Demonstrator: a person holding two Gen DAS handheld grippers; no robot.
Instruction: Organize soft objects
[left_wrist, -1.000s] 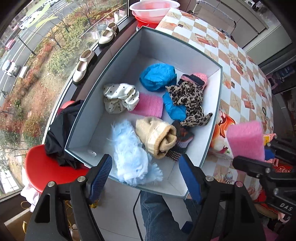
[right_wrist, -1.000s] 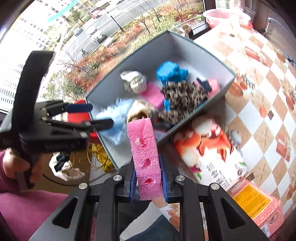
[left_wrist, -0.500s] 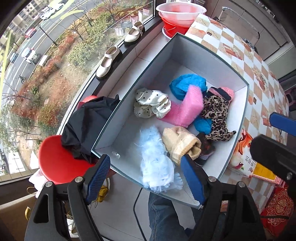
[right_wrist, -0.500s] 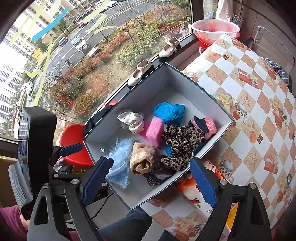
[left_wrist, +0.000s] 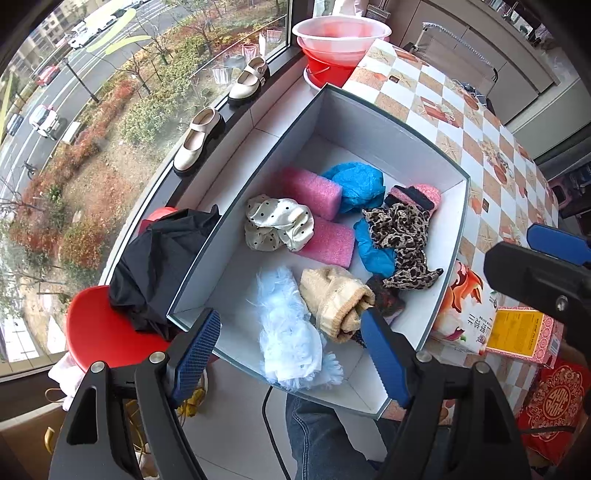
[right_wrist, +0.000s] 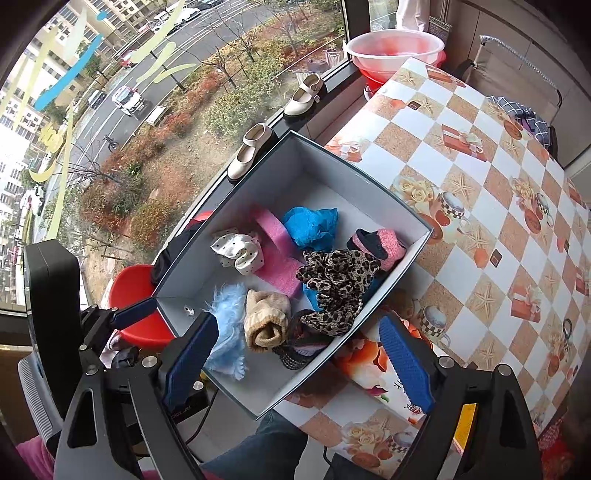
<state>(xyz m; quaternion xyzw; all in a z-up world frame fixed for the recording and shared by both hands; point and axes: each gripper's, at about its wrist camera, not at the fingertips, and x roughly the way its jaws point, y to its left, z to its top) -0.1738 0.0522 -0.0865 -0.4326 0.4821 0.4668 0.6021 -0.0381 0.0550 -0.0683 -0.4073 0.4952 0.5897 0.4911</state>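
The right tool (right_wrist: 295, 354) was held over a grey box (right_wrist: 373, 186) with its jaws wide apart and nothing between them, having just opened. Inside the box, a pink foam block (right_wrist: 275, 236) was seen at twelve o'clock of a leopard-print cloth (right_wrist: 336, 284), a beige sock (right_wrist: 266, 319) at seven o'clock. The checkered counter (right_wrist: 498, 221) lay at three o'clock of the box.

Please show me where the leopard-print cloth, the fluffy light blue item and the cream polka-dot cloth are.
leopard-print cloth (left_wrist: 400, 236): left wrist view, on its bunched middle.
fluffy light blue item (left_wrist: 286, 325): left wrist view, on its furry middle.
cream polka-dot cloth (right_wrist: 238, 249): right wrist view, on its folded middle.
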